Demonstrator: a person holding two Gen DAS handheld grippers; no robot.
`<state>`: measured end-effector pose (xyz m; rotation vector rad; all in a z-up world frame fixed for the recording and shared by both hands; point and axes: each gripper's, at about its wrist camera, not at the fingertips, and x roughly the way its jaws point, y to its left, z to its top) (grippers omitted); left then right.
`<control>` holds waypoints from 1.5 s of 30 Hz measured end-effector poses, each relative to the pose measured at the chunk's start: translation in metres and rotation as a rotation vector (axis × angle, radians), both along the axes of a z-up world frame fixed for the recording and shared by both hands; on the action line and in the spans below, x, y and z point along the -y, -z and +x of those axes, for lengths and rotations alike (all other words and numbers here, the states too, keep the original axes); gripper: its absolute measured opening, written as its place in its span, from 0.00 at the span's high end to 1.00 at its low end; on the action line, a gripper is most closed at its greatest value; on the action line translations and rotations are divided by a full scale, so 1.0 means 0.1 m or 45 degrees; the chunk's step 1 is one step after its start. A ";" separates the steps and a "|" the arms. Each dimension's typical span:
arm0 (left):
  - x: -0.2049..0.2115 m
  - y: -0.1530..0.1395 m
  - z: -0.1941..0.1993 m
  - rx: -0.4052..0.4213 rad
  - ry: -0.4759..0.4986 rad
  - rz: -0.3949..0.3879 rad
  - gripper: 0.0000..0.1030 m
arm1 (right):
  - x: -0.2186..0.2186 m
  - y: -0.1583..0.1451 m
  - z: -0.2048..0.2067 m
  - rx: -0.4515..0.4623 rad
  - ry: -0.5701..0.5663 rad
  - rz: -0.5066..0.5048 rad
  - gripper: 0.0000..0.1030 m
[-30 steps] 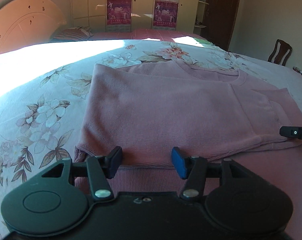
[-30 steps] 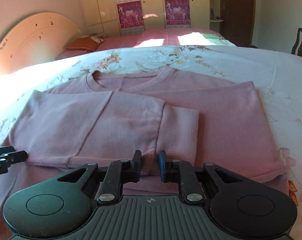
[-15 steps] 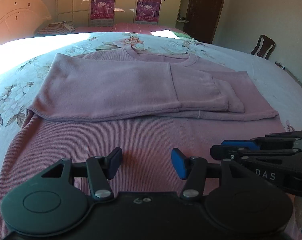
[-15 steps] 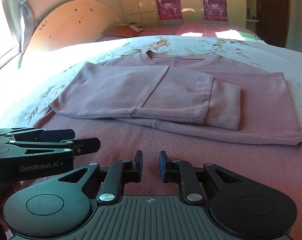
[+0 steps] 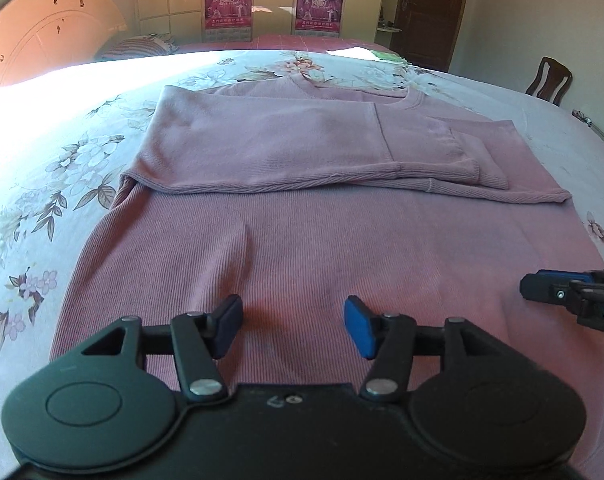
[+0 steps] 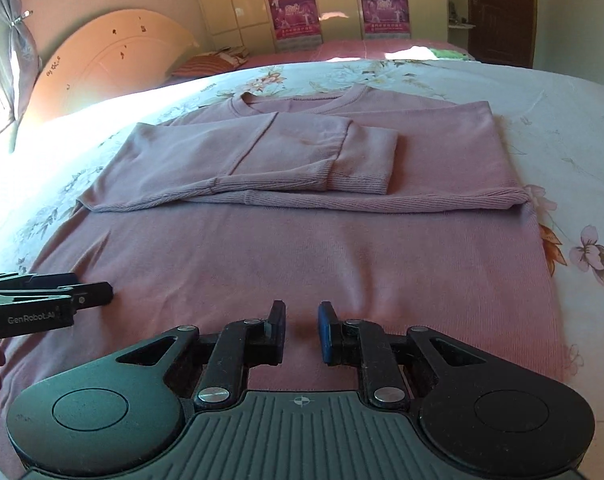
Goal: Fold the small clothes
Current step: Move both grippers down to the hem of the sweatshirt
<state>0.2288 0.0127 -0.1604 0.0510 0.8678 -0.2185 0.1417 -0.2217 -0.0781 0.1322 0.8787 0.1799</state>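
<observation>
A pink knit sweater [image 5: 302, 248] lies flat on the bed, neckline at the far end. Both sleeves are folded across the chest, cuffs [image 5: 478, 164] overlapping right of centre. It also shows in the right wrist view [image 6: 302, 256], with the sleeve cuffs [image 6: 362, 164]. My left gripper [image 5: 293, 326] is open and empty above the sweater's near hem, left part. My right gripper [image 6: 301, 326] is open with a narrow gap and empty above the near hem, right part. Each gripper shows in the other's view, the right [image 5: 542, 288] and the left [image 6: 98, 294].
The floral bedsheet [image 5: 42, 184] spreads around the sweater. A curved headboard [image 6: 102, 56] and a striped pillow [image 6: 210, 65] are at the far left. Wardrobes with pink posters [image 5: 314, 4] line the back wall. A wooden chair [image 5: 548, 80] stands at the right.
Both grippers have pulled back from the folded sleeves towards the sweater's near hem. The right gripper's gap has widened slightly. The sweater has not moved.
</observation>
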 end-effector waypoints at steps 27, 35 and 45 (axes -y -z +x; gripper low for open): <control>-0.86 0.03 -0.68 0.005 0.066 0.003 0.44 | -0.08 0.04 -0.93 -0.029 0.229 -0.229 0.83; -0.63 -0.16 -1.01 -0.010 0.128 -0.083 0.44 | -0.65 -0.12 -1.12 0.004 0.019 -0.148 0.83; -0.55 0.01 -1.27 -0.046 0.137 -0.009 0.41 | -0.61 0.01 -1.33 -0.032 0.051 -0.188 0.54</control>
